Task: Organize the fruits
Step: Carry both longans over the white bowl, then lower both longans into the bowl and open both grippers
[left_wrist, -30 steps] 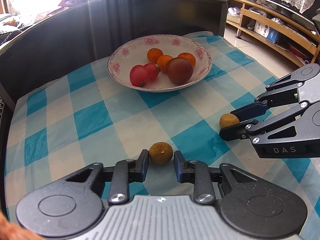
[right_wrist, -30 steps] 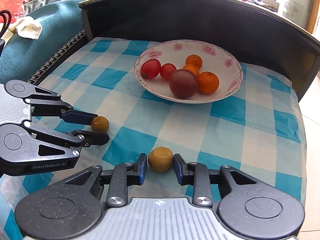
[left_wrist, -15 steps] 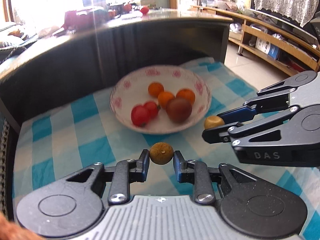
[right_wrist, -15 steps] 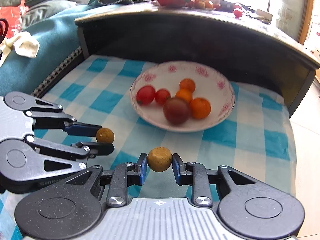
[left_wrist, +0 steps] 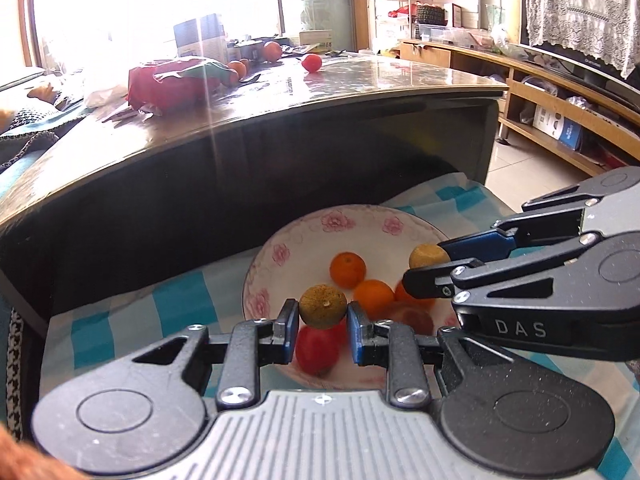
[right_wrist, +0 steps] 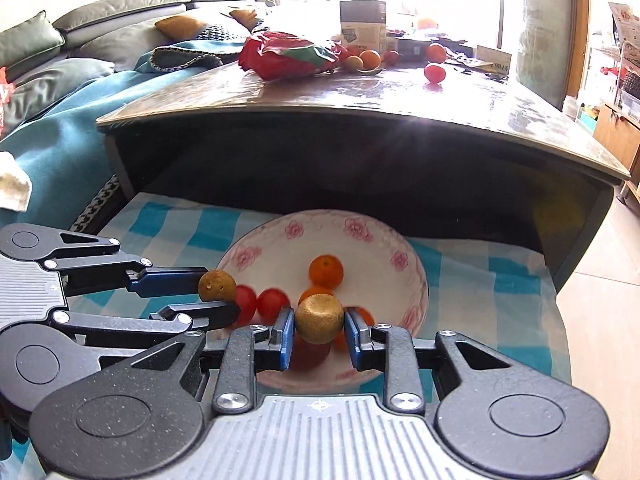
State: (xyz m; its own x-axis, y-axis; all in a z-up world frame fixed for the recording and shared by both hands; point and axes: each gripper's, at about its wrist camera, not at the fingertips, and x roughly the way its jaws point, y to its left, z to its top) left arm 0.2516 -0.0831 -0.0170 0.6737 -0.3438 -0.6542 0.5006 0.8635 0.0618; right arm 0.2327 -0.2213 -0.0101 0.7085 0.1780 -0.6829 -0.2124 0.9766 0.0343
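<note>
Blue-checked cloth [left_wrist: 176, 304] underlies a floral white bowl [left_wrist: 264, 264]; both grippers [left_wrist: 322, 322] [right_wrist: 319, 330] pinch small, round, rough brown fruits [left_wrist: 322, 306] [right_wrist: 319, 319].

Readable only "DAS", in pale capitals on the dark side plate of the right gripper [left_wrist: 426, 270], seen in the left wrist view. Too small and washed out to read: print on the cardboard box [right_wrist: 363, 24] and the paper card [right_wrist: 494, 58] on the far surface.
</note>
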